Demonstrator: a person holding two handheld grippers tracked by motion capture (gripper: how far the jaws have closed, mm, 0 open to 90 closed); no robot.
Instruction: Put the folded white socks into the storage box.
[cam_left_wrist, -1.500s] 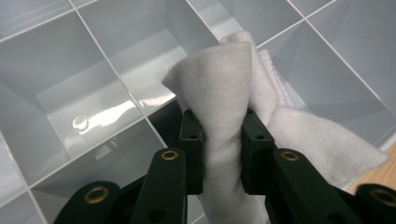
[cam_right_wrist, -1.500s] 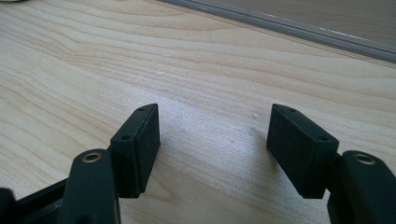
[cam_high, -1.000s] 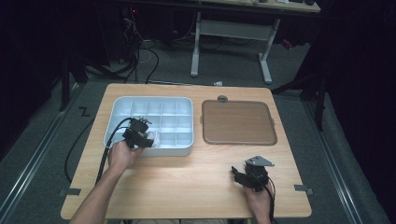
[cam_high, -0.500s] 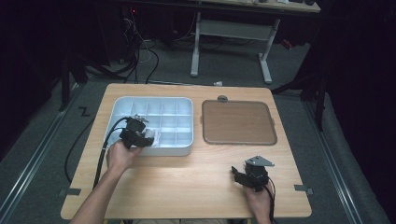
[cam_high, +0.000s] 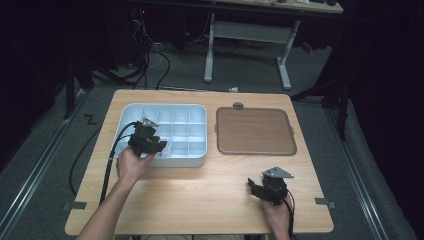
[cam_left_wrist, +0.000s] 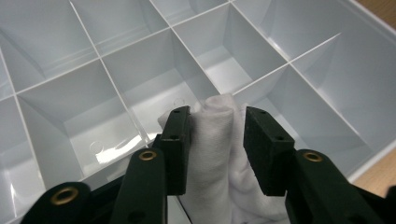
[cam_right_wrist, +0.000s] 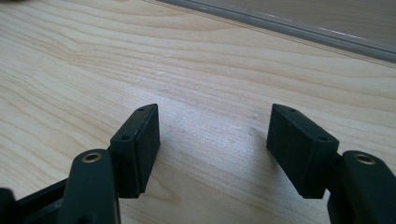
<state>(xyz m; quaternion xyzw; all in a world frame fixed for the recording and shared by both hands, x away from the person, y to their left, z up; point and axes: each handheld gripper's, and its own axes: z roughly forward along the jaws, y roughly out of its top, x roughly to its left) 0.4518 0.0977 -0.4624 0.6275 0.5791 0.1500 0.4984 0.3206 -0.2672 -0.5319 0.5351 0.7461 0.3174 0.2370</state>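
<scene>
Your left gripper (cam_left_wrist: 215, 140) sits over the near-left part of the white compartment tray (cam_high: 198, 111), pointing down into it. Its jaws have just been opening and now stand part-way apart, with a white cloth (cam_left_wrist: 215, 154) bunched upright between them. The left pad lies against the cloth; on the right a thin gap shows between pad and cloth, so the grip is slack, not a pinch. In the left gripper view the cloth stands at a divider wall, where several compartments meet; which compartment holds its lower end you cannot tell from here. In the high view the cloth (cam_high: 164, 146) shows as a pale patch just beside the gripper (cam_high: 154, 144), near the tray's front wall.

Your right gripper (cam_right_wrist: 212, 140) rests low over the bare wooden table (cam_high: 200, 195), near its front right corner, well apart from the tray. Jaws spread wide, nothing between them.

Just right of the tray lies a brown flat tray (cam_high: 254, 131).
</scene>
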